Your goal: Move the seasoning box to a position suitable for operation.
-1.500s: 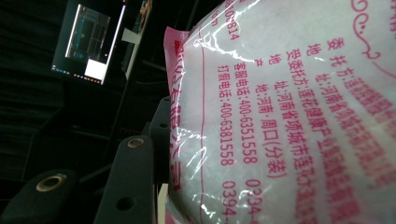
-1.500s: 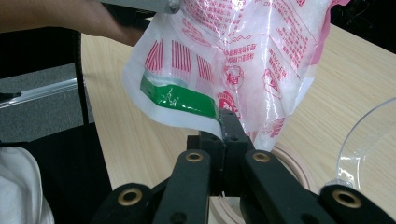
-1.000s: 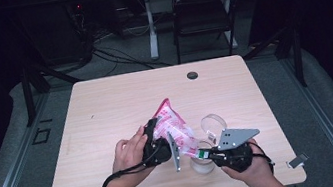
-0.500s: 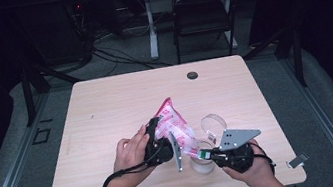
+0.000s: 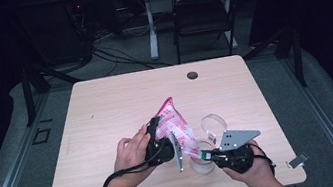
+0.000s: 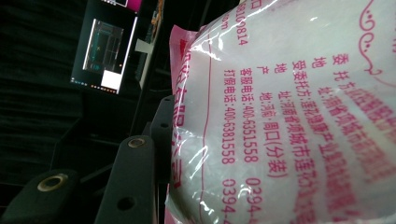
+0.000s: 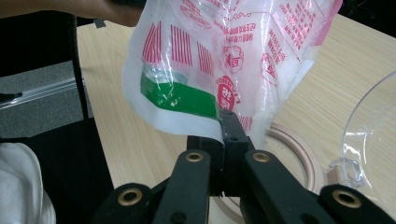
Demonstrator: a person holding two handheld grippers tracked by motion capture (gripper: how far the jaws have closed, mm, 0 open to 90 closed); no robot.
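The pink-printed plastic bag (image 5: pixel 174 125) hangs tilted over the clear jar (image 5: pixel 201 161) near the worktop's (image 5: pixel 106 108) front edge; the left tongs (image 5: pixel 162 142) clamp its bulging middle, the right tongs (image 7: pixel 229 135) pinch its lower corner, beside the jar's clear lid (image 5: pixel 213 124)

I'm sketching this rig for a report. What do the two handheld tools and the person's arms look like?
Both tools are black. The left tool trails a black cable along a bare forearm, no sleeve. The right tool carries a grey three-cornered plate on top. In the right gripper view its jaws are black linked bars with brass-coloured pivot rings and small screw holes; the left gripper view shows the same black bars and rings.
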